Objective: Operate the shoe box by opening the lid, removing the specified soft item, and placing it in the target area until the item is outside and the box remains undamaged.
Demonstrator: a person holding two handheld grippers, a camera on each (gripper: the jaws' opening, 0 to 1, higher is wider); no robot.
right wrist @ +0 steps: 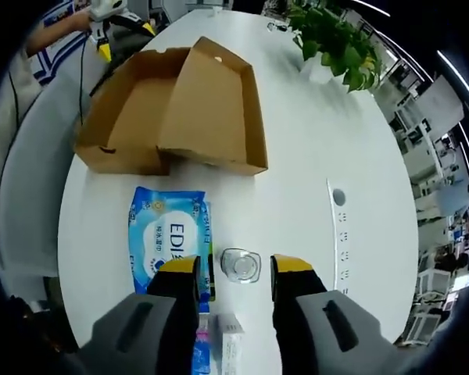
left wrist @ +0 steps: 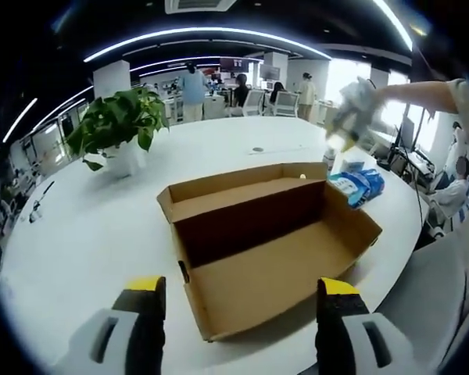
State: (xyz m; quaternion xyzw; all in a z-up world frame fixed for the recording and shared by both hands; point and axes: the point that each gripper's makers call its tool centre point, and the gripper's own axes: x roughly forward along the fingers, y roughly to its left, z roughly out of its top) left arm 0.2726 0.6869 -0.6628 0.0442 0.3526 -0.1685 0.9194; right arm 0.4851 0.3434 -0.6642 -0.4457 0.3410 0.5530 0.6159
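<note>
The brown cardboard shoe box lies on the white table with its lid folded back, and its inside is bare. My left gripper hovers at the box's near side, jaws wide apart and holding nothing. A blue soft pack of wipes lies on the table just right of the box. In the right gripper view the same pack lies between the box and my right gripper. That gripper is open above the table, over a small clear glass. The right gripper shows high at the right in the left gripper view.
A potted green plant stands at the table's far left; the plant is beyond the box in the right gripper view. A round table grommet and a small white carton sit nearby. People and chairs are behind. The left gripper is past the box.
</note>
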